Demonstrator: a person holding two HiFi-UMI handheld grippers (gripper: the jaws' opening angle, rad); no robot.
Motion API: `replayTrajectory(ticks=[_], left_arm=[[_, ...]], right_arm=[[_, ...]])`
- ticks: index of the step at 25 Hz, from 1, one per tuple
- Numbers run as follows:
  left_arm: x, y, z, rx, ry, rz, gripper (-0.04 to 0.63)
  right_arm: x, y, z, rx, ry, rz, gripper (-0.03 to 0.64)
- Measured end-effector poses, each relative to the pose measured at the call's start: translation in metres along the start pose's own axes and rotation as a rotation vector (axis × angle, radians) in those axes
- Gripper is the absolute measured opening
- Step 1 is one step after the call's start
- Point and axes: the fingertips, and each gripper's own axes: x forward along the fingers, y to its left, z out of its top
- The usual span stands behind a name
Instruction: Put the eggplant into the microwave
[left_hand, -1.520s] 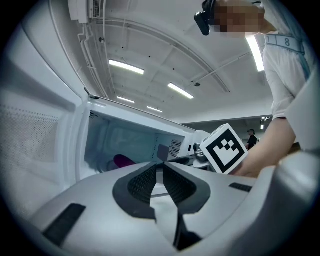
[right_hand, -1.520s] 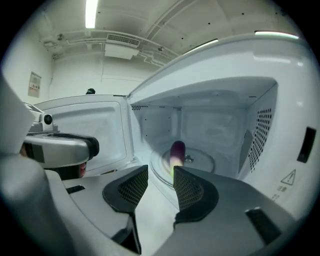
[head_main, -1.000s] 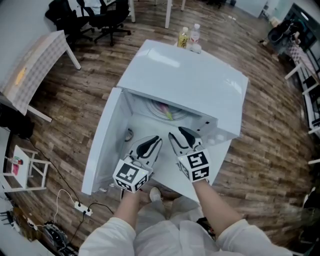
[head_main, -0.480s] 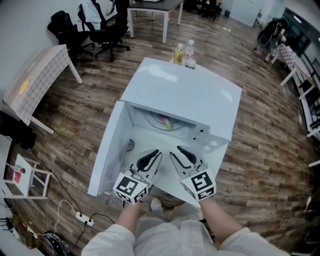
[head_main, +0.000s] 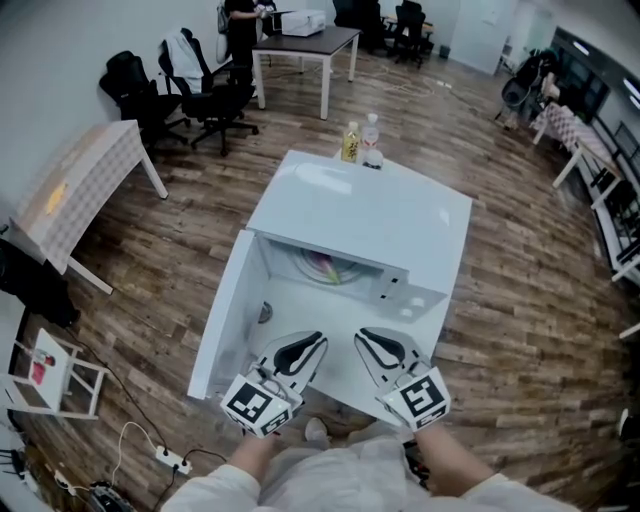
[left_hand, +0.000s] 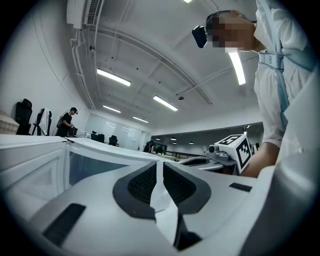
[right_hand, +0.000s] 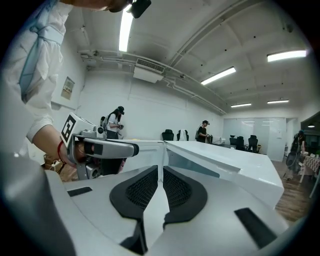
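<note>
I'm looking down on the white microwave (head_main: 370, 215), its door (head_main: 225, 310) swung wide to the left. The eggplant (head_main: 325, 266) lies inside on the round turntable (head_main: 305, 262), a streak of purple and green at the back of the cavity, well apart from both grippers. My left gripper (head_main: 312, 346) hovers in front of the opening, jaws clenched together with nothing between them. My right gripper (head_main: 370, 340) hangs just beside it; its jaws have just been closing and now sit pad to pad, empty too. Two bottles (head_main: 360, 142) stand on the microwave's far top edge. Dark wood-plank floor (head_main: 520, 300) all round, a checked-top table (head_main: 75, 180) off to the left, black office chairs (head_main: 205, 75) beyond it, a power strip (head_main: 165, 455) near my feet.
</note>
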Motion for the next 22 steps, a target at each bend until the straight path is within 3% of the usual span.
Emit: replayTrajectory(ticks=[7,15,22], left_arm=[[-0.008,-0.03,0.013,-0.005,-0.017,-0.053,0.041],[-0.023,-0.058,0.032,0.039,-0.001,-0.126,0.041],[-0.037,-0.069,0.032,0.022,-0.003,-0.126,0.04]], right_arm=[[-0.022,0.019,0.017,0.035,-0.051,0.007,0.047],[-0.047,0.038,0.044,0.06,-0.113,-0.01,0.048],[-0.057,0.054,0.053,0.097,-0.128,0.003,0.047]])
